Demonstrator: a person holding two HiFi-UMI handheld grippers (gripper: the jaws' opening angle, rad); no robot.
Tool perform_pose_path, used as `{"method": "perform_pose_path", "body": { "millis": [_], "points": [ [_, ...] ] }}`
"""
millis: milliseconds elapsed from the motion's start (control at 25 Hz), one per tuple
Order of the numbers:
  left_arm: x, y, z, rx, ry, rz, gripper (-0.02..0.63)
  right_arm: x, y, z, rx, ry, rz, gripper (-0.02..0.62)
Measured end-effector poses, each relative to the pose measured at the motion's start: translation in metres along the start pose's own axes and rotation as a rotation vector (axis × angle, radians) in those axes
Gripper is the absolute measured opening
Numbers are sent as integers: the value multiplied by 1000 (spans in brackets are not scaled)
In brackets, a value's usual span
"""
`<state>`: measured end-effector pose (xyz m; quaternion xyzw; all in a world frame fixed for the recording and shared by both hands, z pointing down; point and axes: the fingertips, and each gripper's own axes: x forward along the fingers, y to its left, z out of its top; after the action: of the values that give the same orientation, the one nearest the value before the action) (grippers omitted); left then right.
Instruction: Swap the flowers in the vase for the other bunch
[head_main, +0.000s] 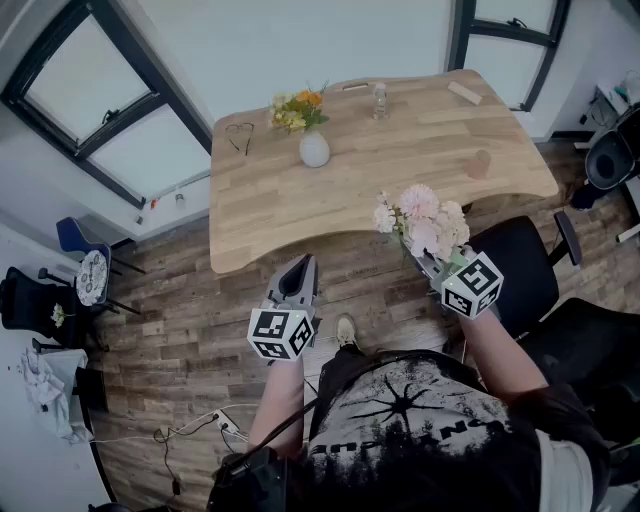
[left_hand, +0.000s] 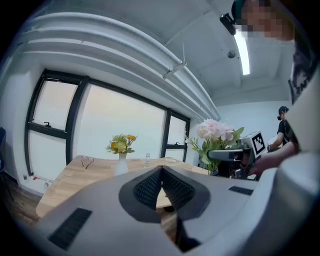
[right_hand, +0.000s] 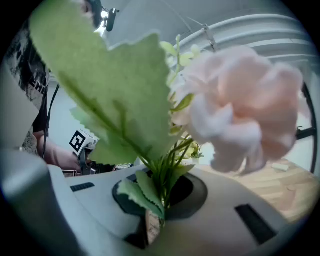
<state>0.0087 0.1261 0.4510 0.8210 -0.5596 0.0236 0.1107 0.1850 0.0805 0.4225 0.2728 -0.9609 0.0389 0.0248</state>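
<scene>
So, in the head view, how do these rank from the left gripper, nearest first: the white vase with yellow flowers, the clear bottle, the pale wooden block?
1. The white vase with yellow flowers, straight ahead of the left gripper.
2. The clear bottle, further back and to the right.
3. The pale wooden block, at the far right corner.

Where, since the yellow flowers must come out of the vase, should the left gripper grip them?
Probably the stems just above the neck of the vase, under the blooms: the yellow flowers stand upright and spread on top, so the bunch is narrowest there. Open the shut left gripper, come in level from the near edge of the table, then lift straight up.
</scene>
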Motion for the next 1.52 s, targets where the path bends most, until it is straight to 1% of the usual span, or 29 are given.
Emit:
{"method": "perform_pose_path", "body": {
  "millis": [280,400,520,640,920,1040,1240,1520],
  "points": [
    [-1,-9,3,10,5,-12,14,-1,-1,-8,28,-5,9,32],
    [-2,-11,4,21,8,-11,14,0,2,-4,31,-27,17,32],
    [-3,-12,6,28,12,-7,14,-2,4,6,67,-66,28,34],
    [-3,-12,8,32,17,-6,14,-2,6,9,75,-74,44,34],
    [1,-9,11,-25,-1,-3,14,3,10,6,45,-60,69,34],
    [4,-4,11,-29,-1,5,14,8,7,6,52,-66,77,34],
    [14,5,11,-26,-21,15,14,19,-2,-1,46,-47,89,34],
    [45,40,13,-38,-17,1,14,49,-26,0,42,-39,63,34]
  ]
}}
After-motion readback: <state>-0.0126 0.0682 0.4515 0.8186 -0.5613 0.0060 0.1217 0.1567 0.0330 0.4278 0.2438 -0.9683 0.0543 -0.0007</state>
